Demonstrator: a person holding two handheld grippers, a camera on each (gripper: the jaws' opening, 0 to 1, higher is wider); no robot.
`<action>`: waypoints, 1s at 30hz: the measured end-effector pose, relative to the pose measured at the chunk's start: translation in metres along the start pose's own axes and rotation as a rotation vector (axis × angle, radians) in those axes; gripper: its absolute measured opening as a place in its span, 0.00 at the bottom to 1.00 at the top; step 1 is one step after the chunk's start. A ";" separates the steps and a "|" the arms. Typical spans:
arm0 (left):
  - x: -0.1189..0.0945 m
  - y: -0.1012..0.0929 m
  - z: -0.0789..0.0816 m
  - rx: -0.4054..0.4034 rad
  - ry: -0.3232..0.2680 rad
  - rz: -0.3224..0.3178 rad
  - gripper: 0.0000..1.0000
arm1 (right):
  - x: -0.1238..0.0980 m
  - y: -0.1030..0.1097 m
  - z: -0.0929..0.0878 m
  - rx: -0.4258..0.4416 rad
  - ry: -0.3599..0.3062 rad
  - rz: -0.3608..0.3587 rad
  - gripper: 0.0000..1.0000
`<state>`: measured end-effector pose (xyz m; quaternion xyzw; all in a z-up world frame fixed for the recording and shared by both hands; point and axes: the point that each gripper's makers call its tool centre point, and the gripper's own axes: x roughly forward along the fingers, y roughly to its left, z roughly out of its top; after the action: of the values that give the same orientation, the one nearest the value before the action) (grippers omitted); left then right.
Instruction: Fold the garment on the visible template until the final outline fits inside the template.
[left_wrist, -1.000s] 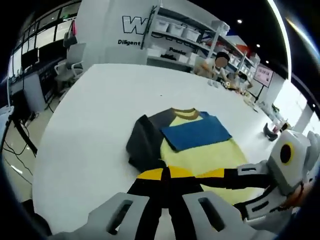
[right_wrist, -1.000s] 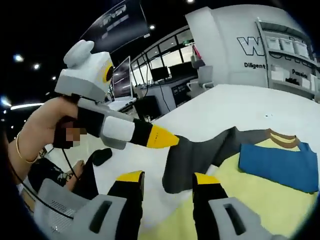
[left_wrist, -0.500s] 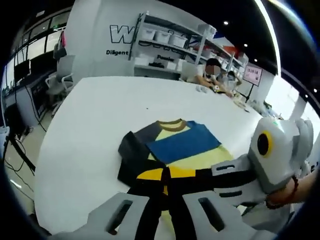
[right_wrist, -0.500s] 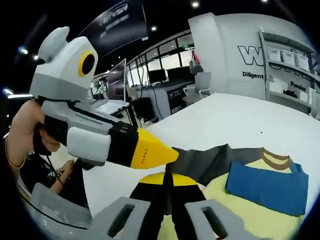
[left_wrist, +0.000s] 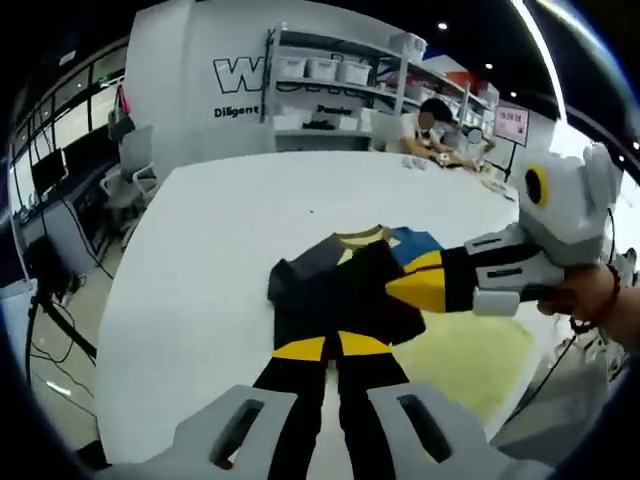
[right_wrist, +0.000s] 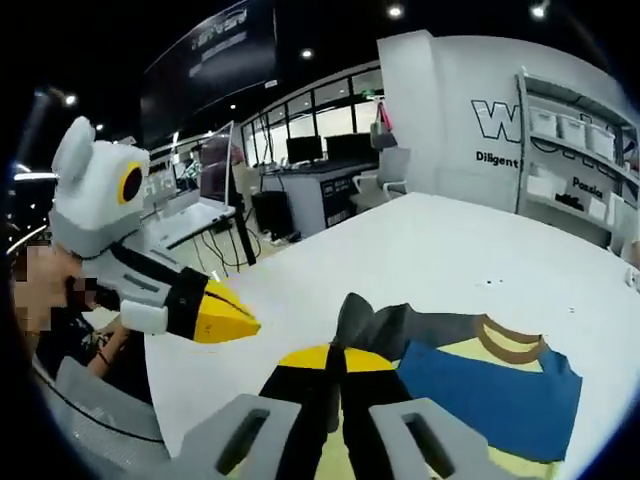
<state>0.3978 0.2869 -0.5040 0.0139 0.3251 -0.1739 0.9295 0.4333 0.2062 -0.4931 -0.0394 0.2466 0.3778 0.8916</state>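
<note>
Both grippers, the left gripper (left_wrist: 325, 347) and right gripper (right_wrist: 335, 358), are pinching the yellow-and-grey shirt's (right_wrist: 470, 385) edge closed and carrying it over the white table (left_wrist: 200, 260) mid-fold, probably needing laying flat next.

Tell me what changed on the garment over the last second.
The right gripper, open a second ago, shut on the dark grey sleeve and drew it across the pale yellow shirt front. The left gripper, jaws shut, backed away from the sleeve. The blue chest panel and the white table are unchanged.
</note>
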 end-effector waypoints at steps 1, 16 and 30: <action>0.000 0.002 -0.003 0.001 0.009 0.005 0.06 | -0.002 -0.006 0.003 0.009 -0.002 -0.011 0.00; 0.008 0.007 -0.018 0.017 0.063 0.041 0.13 | -0.037 -0.105 0.021 0.196 -0.025 -0.181 0.00; 0.014 0.005 -0.031 0.025 0.106 0.036 0.13 | -0.069 -0.159 0.010 0.313 -0.017 -0.282 0.00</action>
<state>0.3909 0.2912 -0.5371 0.0407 0.3715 -0.1599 0.9136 0.5067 0.0504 -0.4706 0.0688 0.2868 0.2067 0.9329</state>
